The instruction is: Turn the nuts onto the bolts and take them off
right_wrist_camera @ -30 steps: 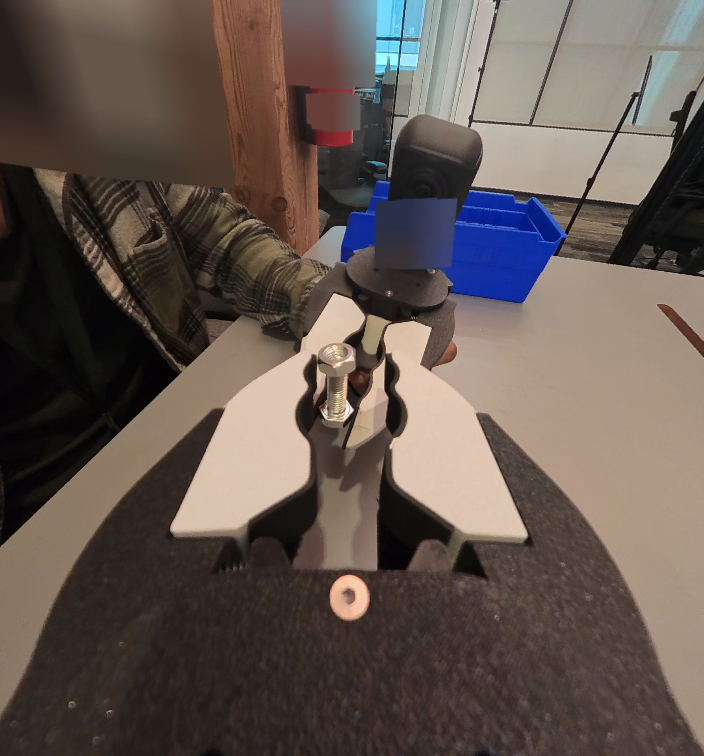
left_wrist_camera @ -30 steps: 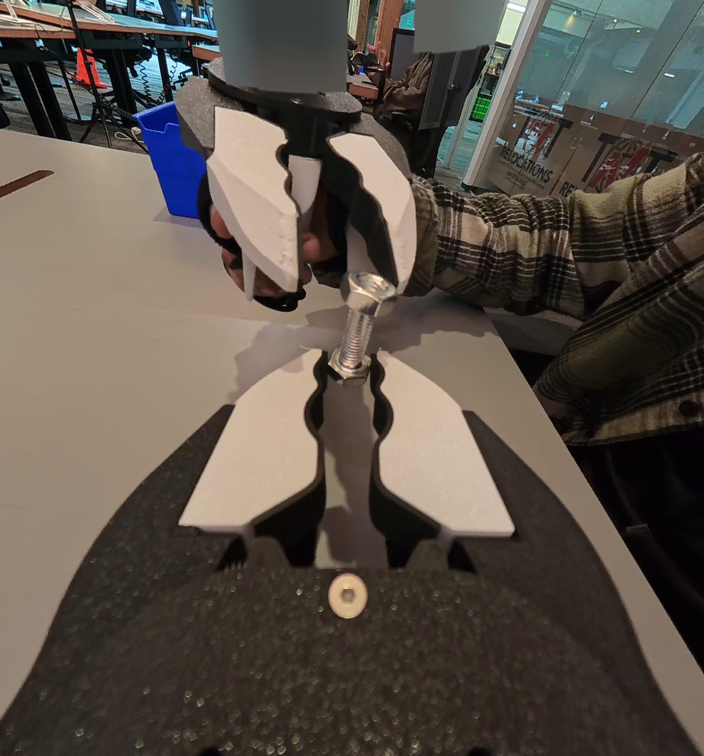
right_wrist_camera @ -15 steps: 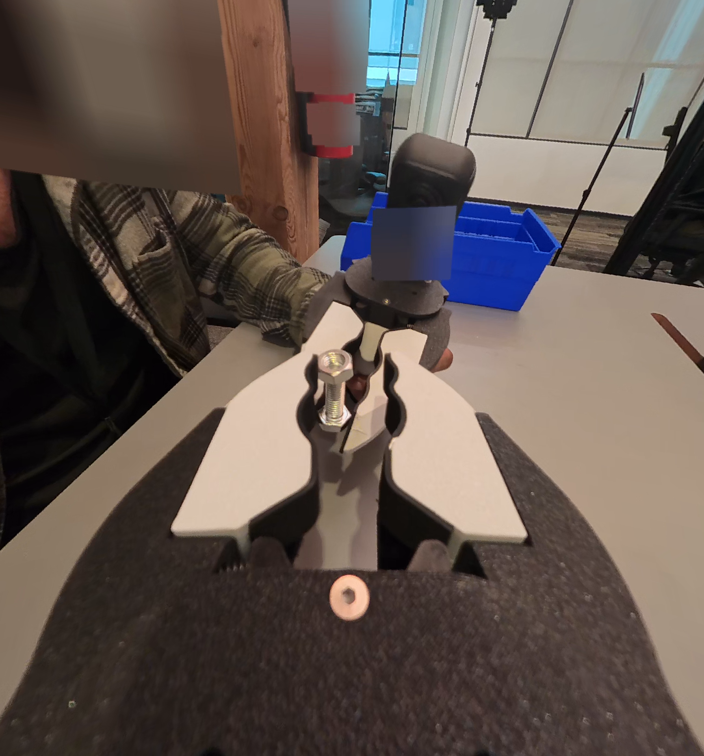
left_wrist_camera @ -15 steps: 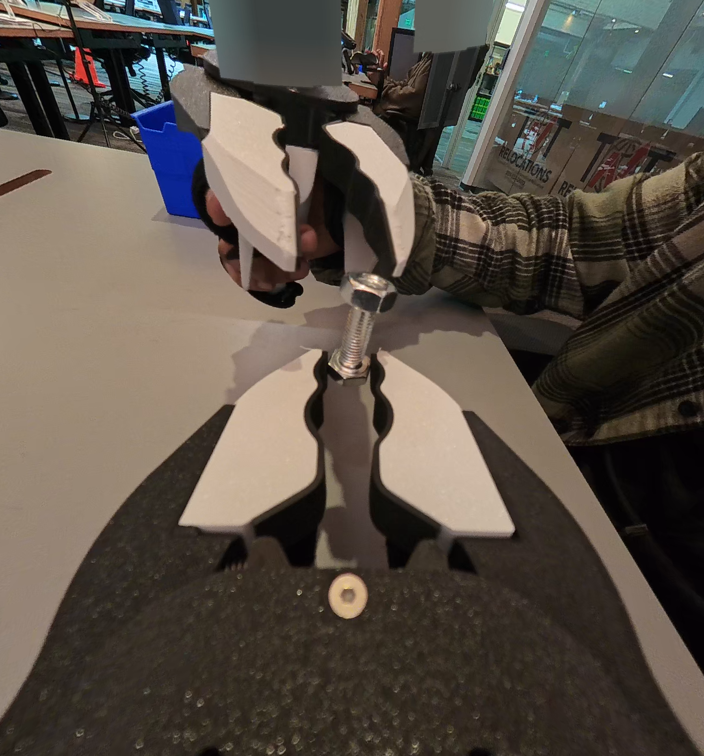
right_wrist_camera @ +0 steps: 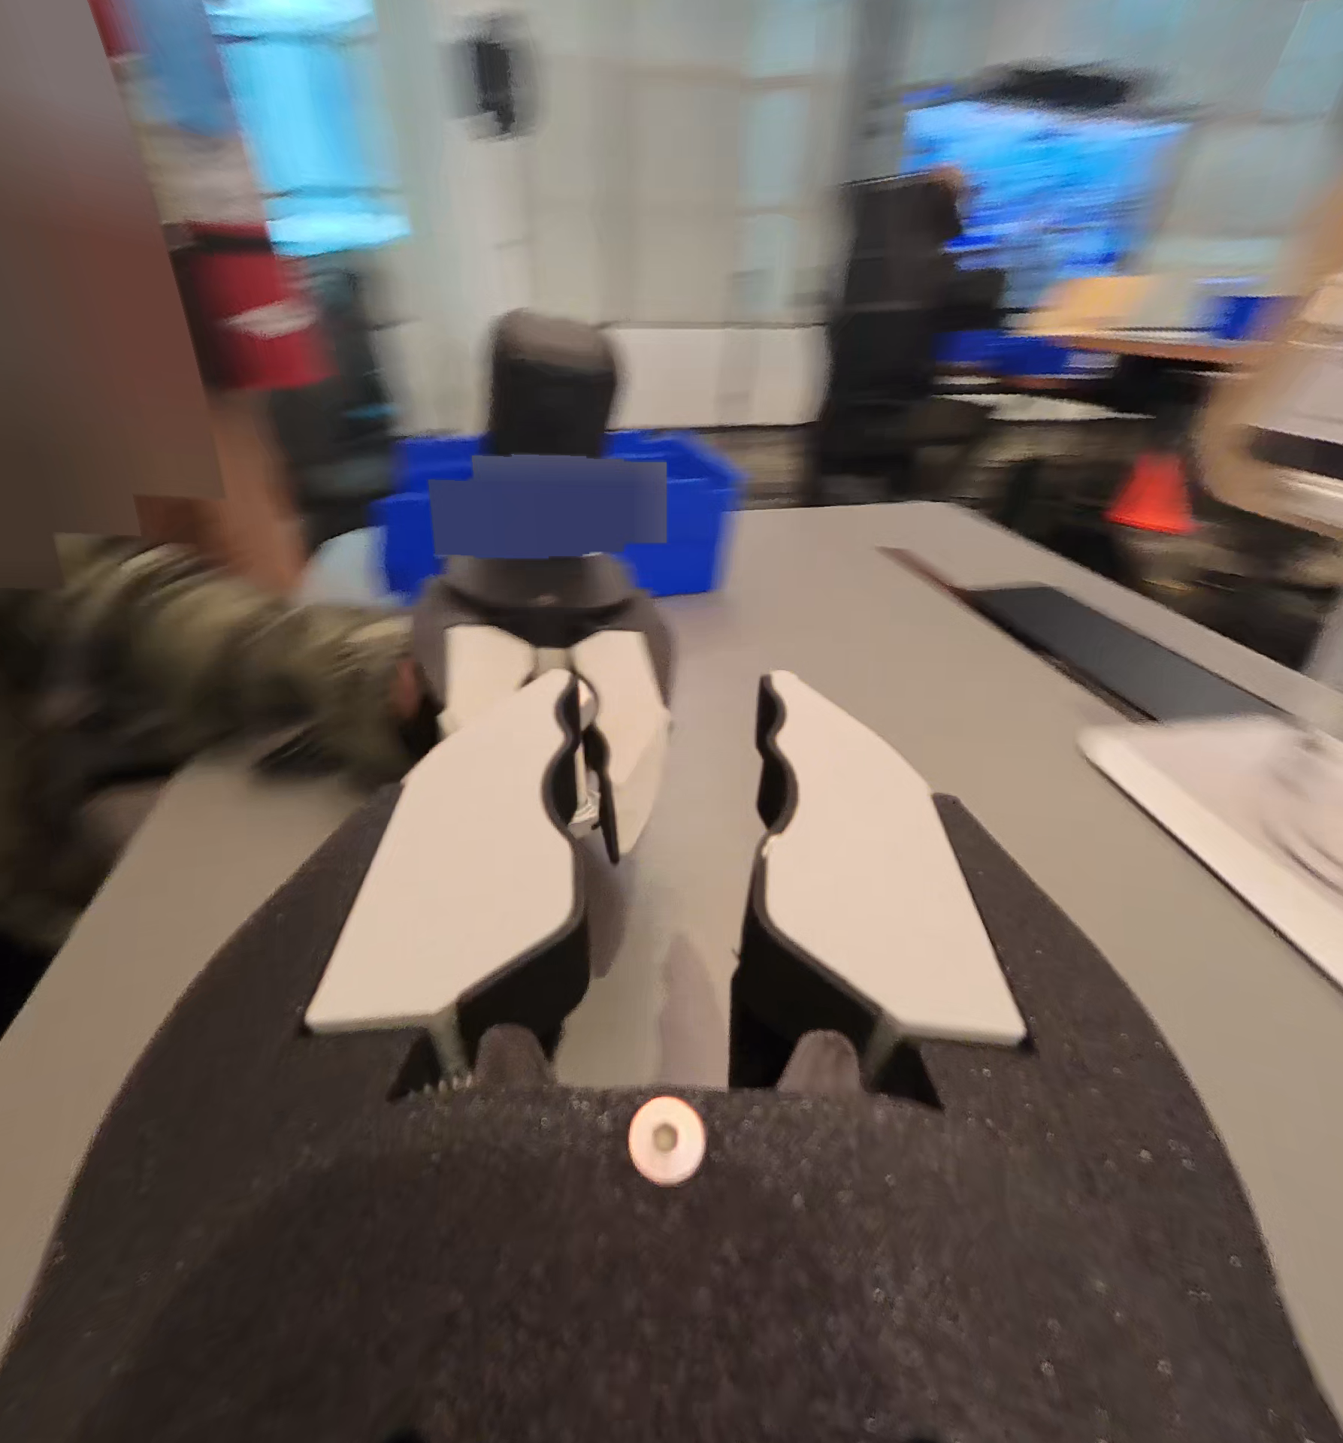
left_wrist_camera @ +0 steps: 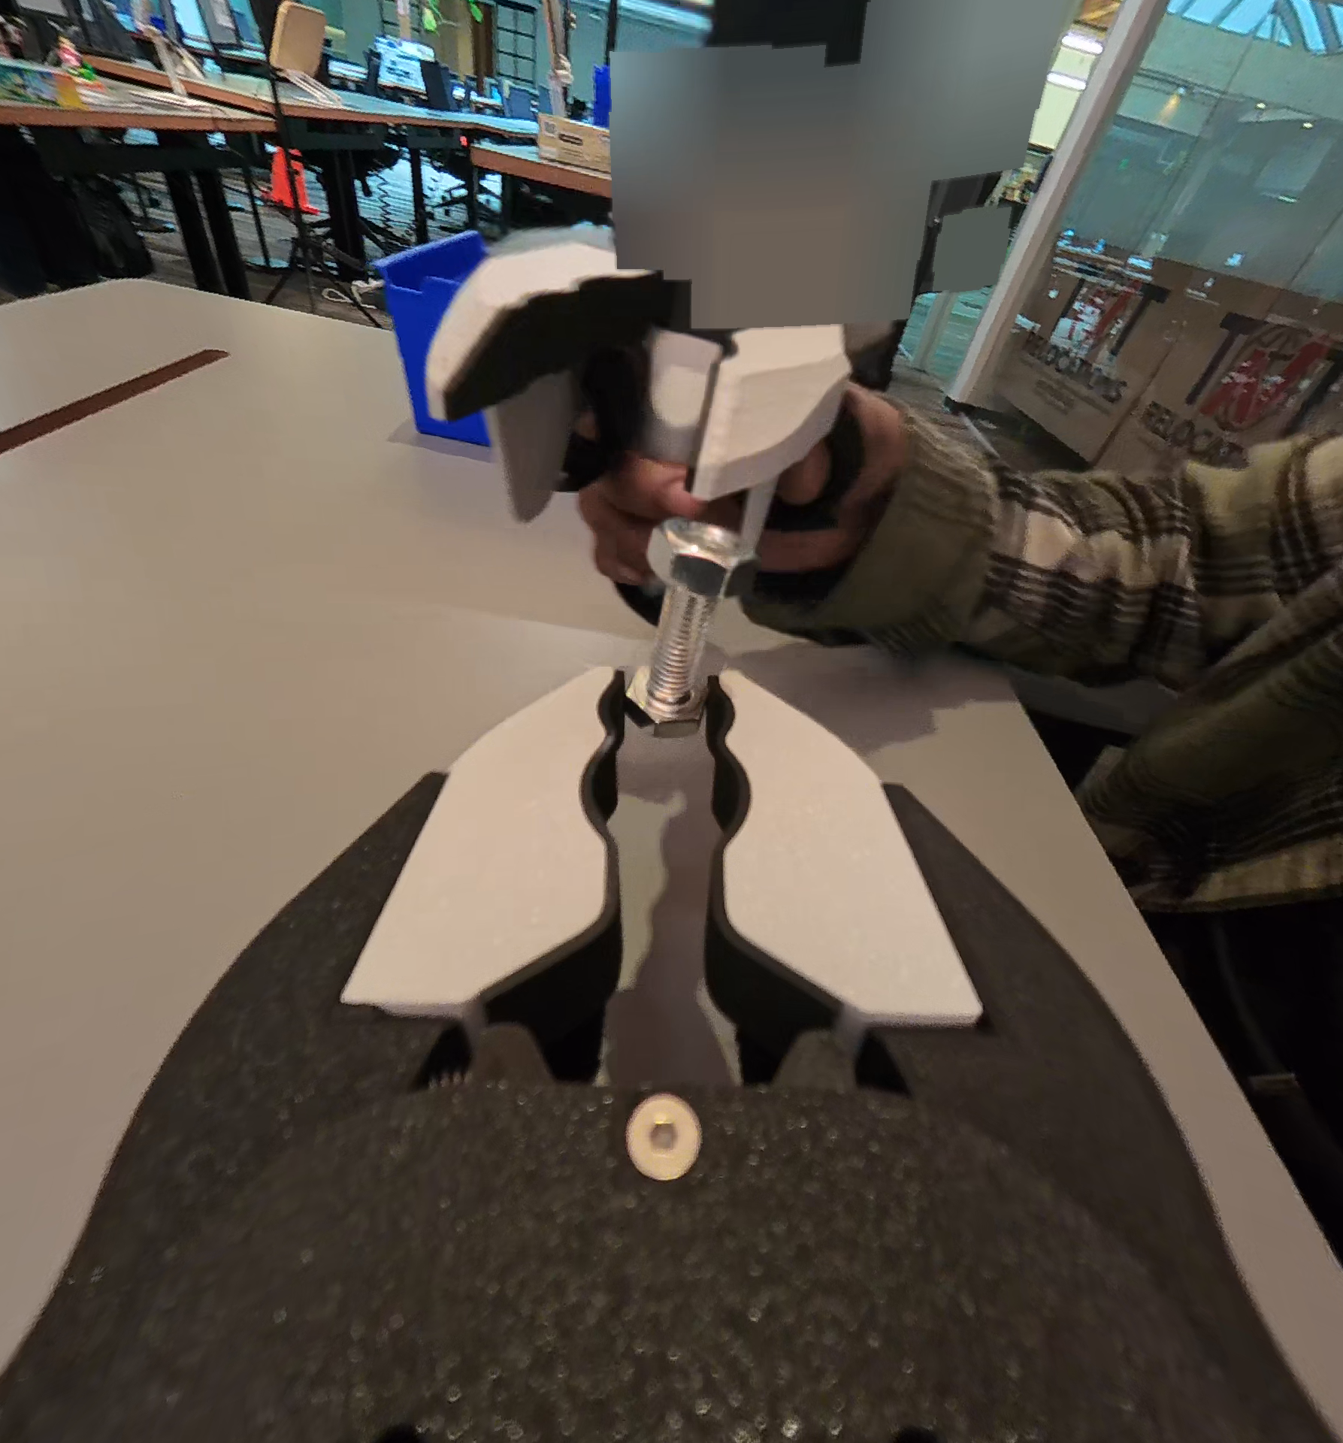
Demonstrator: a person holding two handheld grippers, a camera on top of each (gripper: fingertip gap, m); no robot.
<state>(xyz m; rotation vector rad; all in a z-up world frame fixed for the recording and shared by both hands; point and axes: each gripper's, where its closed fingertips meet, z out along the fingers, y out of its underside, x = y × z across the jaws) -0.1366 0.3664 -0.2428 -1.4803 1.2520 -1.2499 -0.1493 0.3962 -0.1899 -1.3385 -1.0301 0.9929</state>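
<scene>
One grey table [left_wrist_camera: 184,625] fills most of both views, with a blue bin [left_wrist_camera: 426,336] standing at its far side and a white tray [right_wrist_camera: 1238,820] lying near the right edge in the blurred right wrist view. A person's plaid sleeve [left_wrist_camera: 1121,562] reaches in over the table edge.

The left gripper [left_wrist_camera: 664,707] has its two white fingers drawn close together at the tips, pinching the nut [left_wrist_camera: 664,712] between them just above the tabletop. The bolt [left_wrist_camera: 684,617] rises out of that nut, tilted a little, its hex head uppermost.

The right gripper [right_wrist_camera: 668,703] has its fingers spread wide apart with nothing between them. In the left wrist view it sits above the bolt, one finger tip just beside the head; whether it touches is unclear.
</scene>
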